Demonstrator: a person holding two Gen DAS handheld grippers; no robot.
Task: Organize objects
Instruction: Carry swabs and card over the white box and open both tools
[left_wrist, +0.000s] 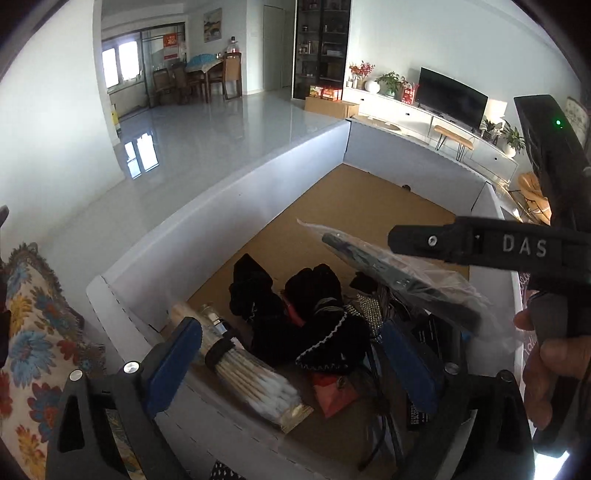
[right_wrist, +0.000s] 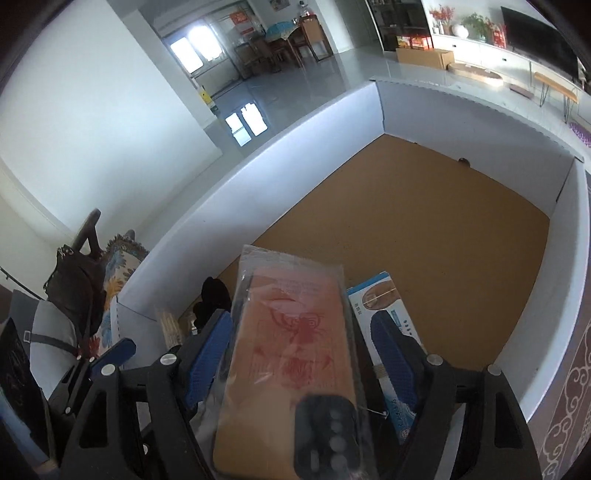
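Observation:
A phone case (right_wrist: 291, 354) with a tan back and a red drawing, sealed in a clear bag, lies between the blue pads (right_wrist: 210, 350) of my right gripper (right_wrist: 299, 350). A narrow gap shows at the right pad, so the jaws stand open around it. From the left wrist view the bagged phone case (left_wrist: 399, 280) hangs tilted under the right gripper (left_wrist: 402, 240), above the clutter. My left gripper (left_wrist: 291, 354) is wide open and empty, over a bundle of cotton swabs (left_wrist: 255, 380) and black pouches (left_wrist: 295, 314).
Everything sits in a big white-walled box (right_wrist: 258, 177) with a brown floor, its far half bare. A blue-and-white carton (right_wrist: 384, 306) lies by the right pad. A red packet (left_wrist: 336, 395) lies among the pouches. A floral cloth (left_wrist: 33, 332) is outside left; a hand (left_wrist: 550, 369) is at right.

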